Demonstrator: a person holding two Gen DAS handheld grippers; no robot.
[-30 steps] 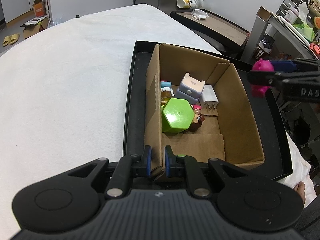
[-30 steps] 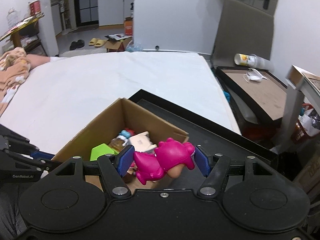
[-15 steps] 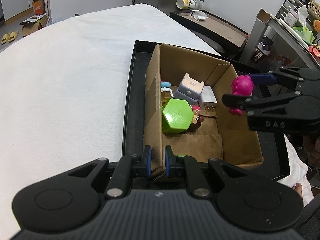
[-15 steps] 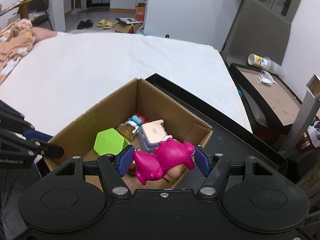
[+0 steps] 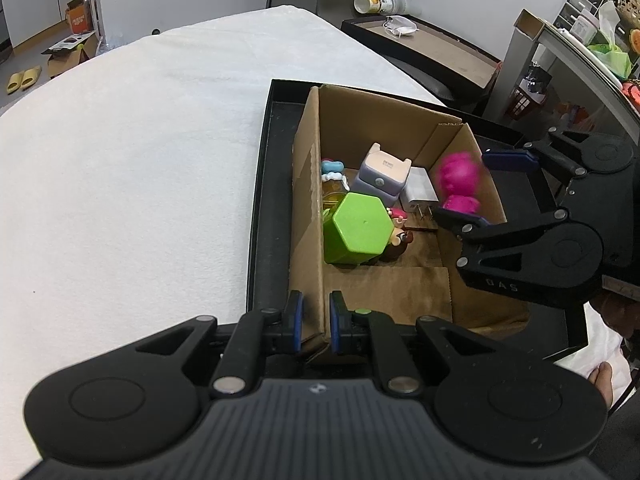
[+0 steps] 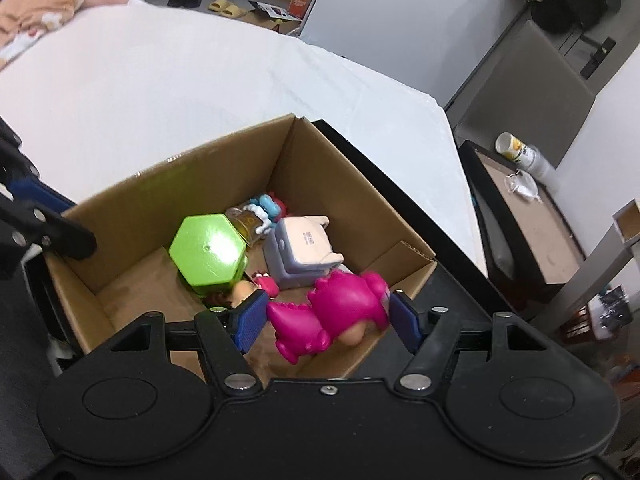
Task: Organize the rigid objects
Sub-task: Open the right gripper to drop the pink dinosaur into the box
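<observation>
Over the cardboard box, a glossy magenta dinosaur toy.

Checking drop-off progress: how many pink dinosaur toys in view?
1. The pink dinosaur toy sits between the right gripper pads, over the cardboard box near its right wall. Others could be hidden under clutter.

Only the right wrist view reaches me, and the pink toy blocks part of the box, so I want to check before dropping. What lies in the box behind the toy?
Observer: A white charger plug lies on the box floor between the pink toy and the lilac block toy, prongs toward the near end.
Operator: Is anything steadying the box?
Observer: Yes. The left gripper has its jaws shut on the near corner of the cardboard box, one pad inside the wall and one outside.
</observation>
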